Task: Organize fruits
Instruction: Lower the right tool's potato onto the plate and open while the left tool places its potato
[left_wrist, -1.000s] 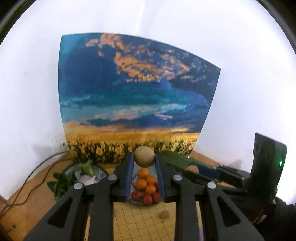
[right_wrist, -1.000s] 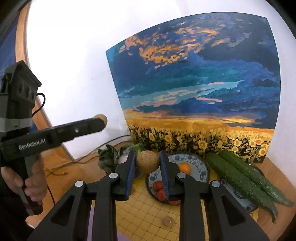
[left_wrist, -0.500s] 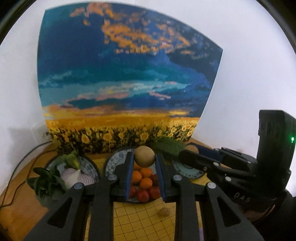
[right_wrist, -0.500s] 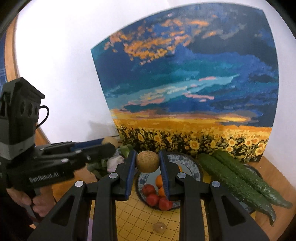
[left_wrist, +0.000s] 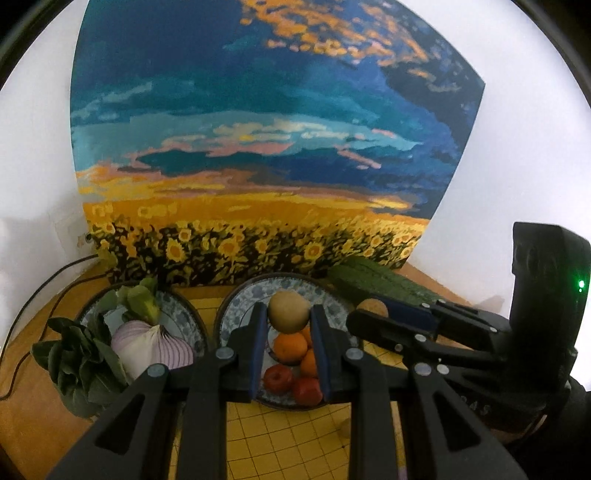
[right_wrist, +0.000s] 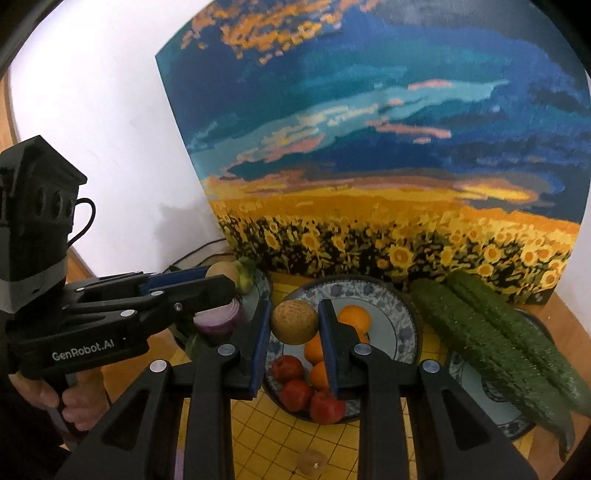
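Fruit plate (right_wrist: 400, 321): oranges, red fruits already in. Both grippers, left (left_wrist: 289, 321) and right (right_wrist: 294, 322), each pinching a brown fruit, are nearing it; one fruit (right_wrist: 312, 461) waiting on bench.

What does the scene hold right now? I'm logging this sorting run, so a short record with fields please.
left gripper: shut on a round tan fruit
right gripper: shut on a second tan fruit
middle plate: oranges and red fruits
left plate: onion and greens
right plate: two cucumbers
loose: small pale fruit on the yellow mat
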